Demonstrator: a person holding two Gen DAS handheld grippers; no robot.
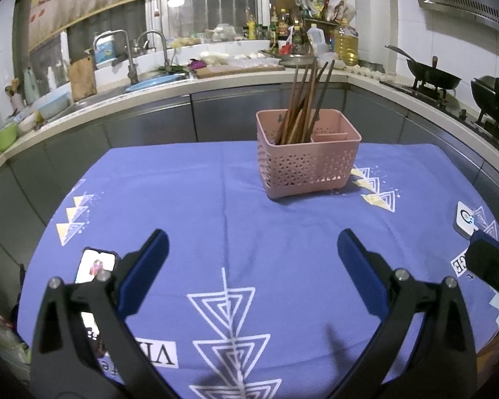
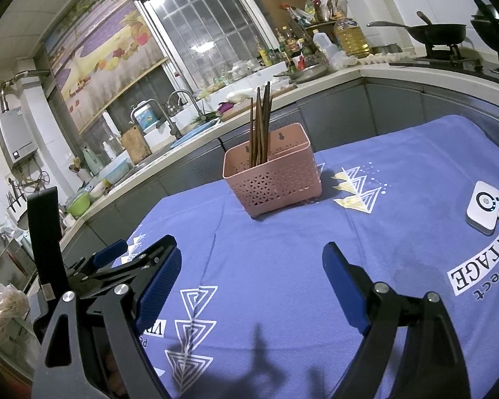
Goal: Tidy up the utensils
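Note:
A pink perforated utensil basket stands on the blue patterned tablecloth, toward the far middle of the table. Several brown chopsticks lean upright in its left compartment; the smaller right compartment looks empty. My left gripper hangs open over the near cloth, nothing between its blue pads, well short of the basket. In the right wrist view the same basket and chopsticks sit ahead, and my right gripper is wide open and empty above the cloth.
A lit phone lies on the cloth at the near left. A white square device with a cable rests at the right edge. Kitchen counters with a sink and woks ring the table beyond.

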